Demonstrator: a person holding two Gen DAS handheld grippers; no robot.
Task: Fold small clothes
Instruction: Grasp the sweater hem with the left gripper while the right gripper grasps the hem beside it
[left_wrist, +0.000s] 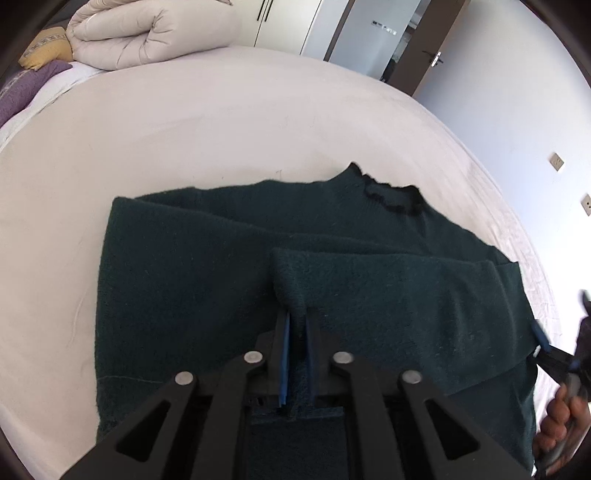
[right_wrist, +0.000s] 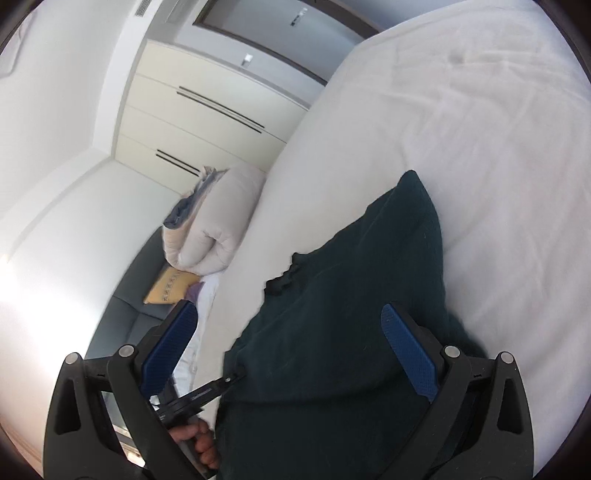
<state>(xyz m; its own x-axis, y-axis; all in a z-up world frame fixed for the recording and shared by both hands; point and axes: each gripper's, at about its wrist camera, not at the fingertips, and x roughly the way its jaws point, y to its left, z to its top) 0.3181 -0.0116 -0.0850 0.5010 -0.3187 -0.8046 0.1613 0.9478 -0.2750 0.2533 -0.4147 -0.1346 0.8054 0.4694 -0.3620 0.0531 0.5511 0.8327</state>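
My left tool (left_wrist: 295, 325) is clamped on the dark green sweater (left_wrist: 192, 295)'s folded sleeve edge; right tool (right_wrist: 288, 328) gapes apart above it. Soft, limp knit; I'd pinch edges, below the collar.

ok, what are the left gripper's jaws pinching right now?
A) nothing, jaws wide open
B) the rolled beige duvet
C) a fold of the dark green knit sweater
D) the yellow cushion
C: the left gripper jaws stand nearly closed with a fold of the dark green knit sweater between them.
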